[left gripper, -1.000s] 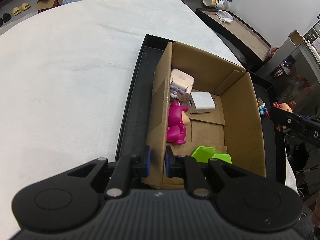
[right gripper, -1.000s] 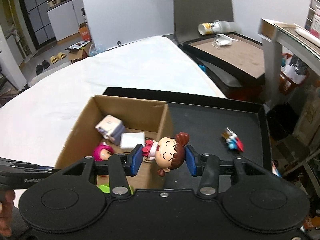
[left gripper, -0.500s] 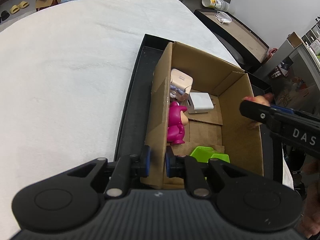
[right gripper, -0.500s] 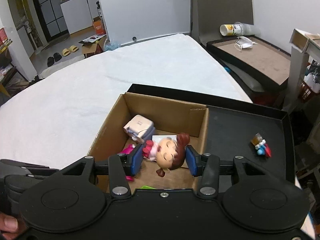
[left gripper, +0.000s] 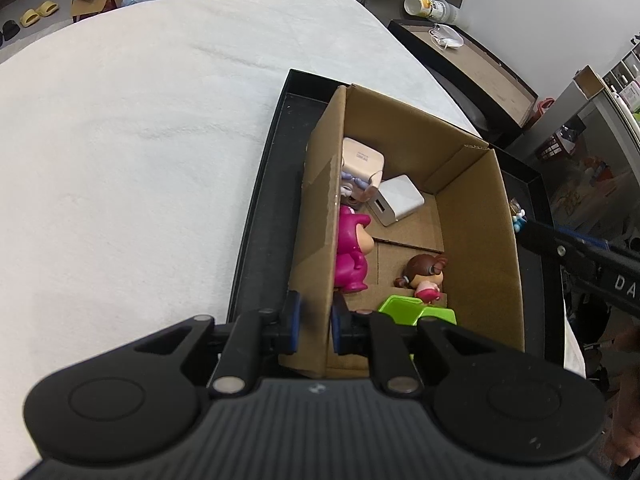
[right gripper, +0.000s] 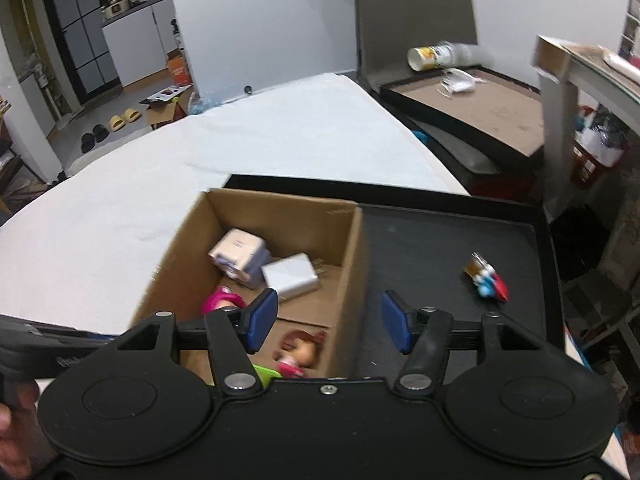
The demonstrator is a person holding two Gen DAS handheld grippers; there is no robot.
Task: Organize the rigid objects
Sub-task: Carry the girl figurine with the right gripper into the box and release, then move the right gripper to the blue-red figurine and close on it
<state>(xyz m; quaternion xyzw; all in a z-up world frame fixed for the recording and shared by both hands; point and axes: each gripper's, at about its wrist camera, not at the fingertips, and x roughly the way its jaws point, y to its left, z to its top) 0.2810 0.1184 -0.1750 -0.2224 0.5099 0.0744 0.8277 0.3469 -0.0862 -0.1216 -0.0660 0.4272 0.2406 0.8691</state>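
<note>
An open cardboard box stands in a black tray. My left gripper is shut on the box's near left wall. Inside lie a pink figure, a white charger, a pale block toy, a green piece and a brown-haired doll. The doll lies loose on the box floor. My right gripper hangs above the box's right wall, its jaws opening with nothing between them.
A small red, white and blue figure lies on the tray right of the box. White cloth covers the table to the left. A second tray with a cup and a mask sits far right.
The right gripper carried the doll over the box and let it go; the doll now lies inside. Its jaws have widened. The left gripper kept its hold on the box wall.
</note>
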